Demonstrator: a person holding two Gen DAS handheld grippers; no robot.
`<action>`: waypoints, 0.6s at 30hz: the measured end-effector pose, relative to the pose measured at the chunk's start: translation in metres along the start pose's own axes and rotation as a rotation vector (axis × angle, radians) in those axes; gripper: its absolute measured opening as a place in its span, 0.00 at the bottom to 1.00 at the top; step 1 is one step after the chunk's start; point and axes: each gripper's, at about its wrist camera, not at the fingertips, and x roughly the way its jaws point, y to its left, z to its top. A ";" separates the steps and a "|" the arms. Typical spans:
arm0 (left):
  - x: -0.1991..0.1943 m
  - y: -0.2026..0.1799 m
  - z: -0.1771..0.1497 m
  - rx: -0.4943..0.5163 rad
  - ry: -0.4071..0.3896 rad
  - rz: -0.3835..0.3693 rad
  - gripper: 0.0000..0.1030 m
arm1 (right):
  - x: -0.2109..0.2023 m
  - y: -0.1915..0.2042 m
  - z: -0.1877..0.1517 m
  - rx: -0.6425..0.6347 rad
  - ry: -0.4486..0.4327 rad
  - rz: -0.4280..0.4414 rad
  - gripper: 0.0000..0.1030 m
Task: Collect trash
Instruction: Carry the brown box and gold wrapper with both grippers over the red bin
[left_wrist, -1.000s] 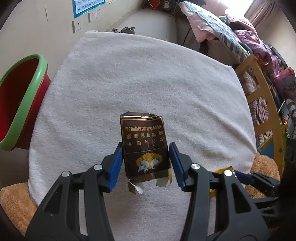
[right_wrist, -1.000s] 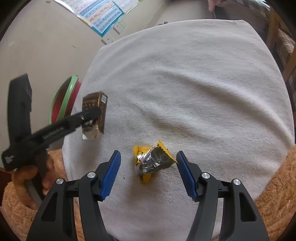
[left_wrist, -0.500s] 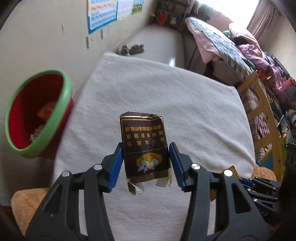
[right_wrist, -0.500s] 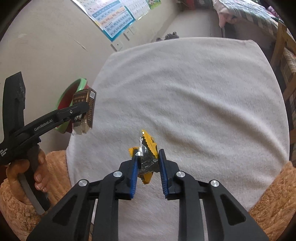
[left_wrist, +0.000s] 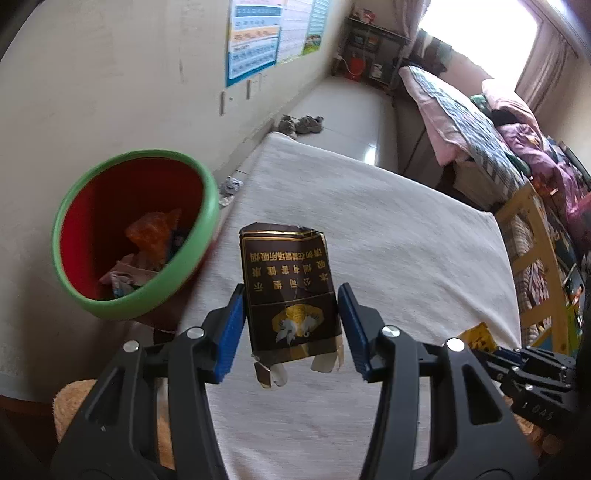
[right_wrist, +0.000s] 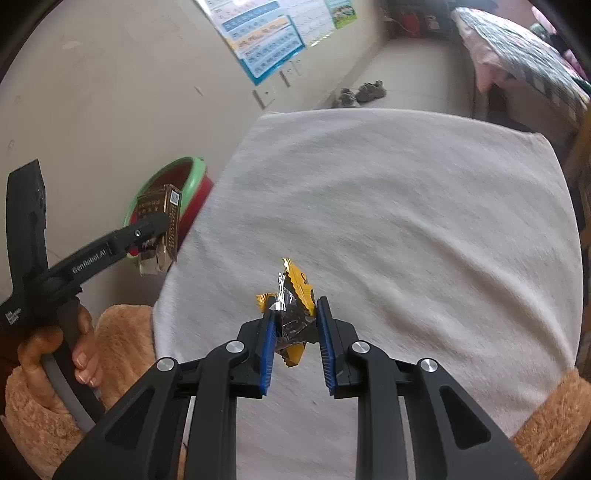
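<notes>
In the left wrist view, the left gripper (left_wrist: 291, 325) has its 2 blue pads clamped on the sides of a torn, dark brown cardboard cigarette pack with gold lettering and a gold emblem (left_wrist: 290, 291); the pack is lifted clear of the white fleece cloth covering the table (left_wrist: 406, 251) and hangs above the cloth's left edge, its ragged flaps dangling at the bottom. Just beyond that left edge stands a round red plastic bin with a green rim (left_wrist: 147, 306), holding crumpled wrappers, one of them orange (left_wrist: 155, 232). An orange-brown plush cover (left_wrist: 74, 402) shows under the cloth at its near left corner. At the cloth's near right corner a bit of the crumpled yellow and silver foil wrapper (left_wrist: 478, 336) peeks out beside the black body of the right gripper (left_wrist: 528, 373), whose jaws are hidden here. In the right wrist view, the right gripper (right_wrist: 295, 332) stands narrow, its blue pads pressed on the wrapper (right_wrist: 291, 317), which is raised above the near middle of the cloth (right_wrist: 406, 206). To the left, a hand (right_wrist: 55, 354) grips the handle of the left gripper (right_wrist: 155, 225), which carries the pack (right_wrist: 162, 221) just past the cloth's left edge, in front of the bin (right_wrist: 173, 173).
</notes>
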 end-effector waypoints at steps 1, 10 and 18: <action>-0.001 0.006 0.000 -0.007 -0.003 0.002 0.46 | 0.002 0.007 0.004 -0.012 -0.001 0.002 0.20; -0.008 0.059 -0.003 -0.105 -0.020 0.039 0.46 | 0.023 0.067 0.032 -0.135 -0.009 0.023 0.20; -0.014 0.102 -0.005 -0.171 -0.034 0.085 0.46 | 0.044 0.114 0.061 -0.215 -0.023 0.046 0.20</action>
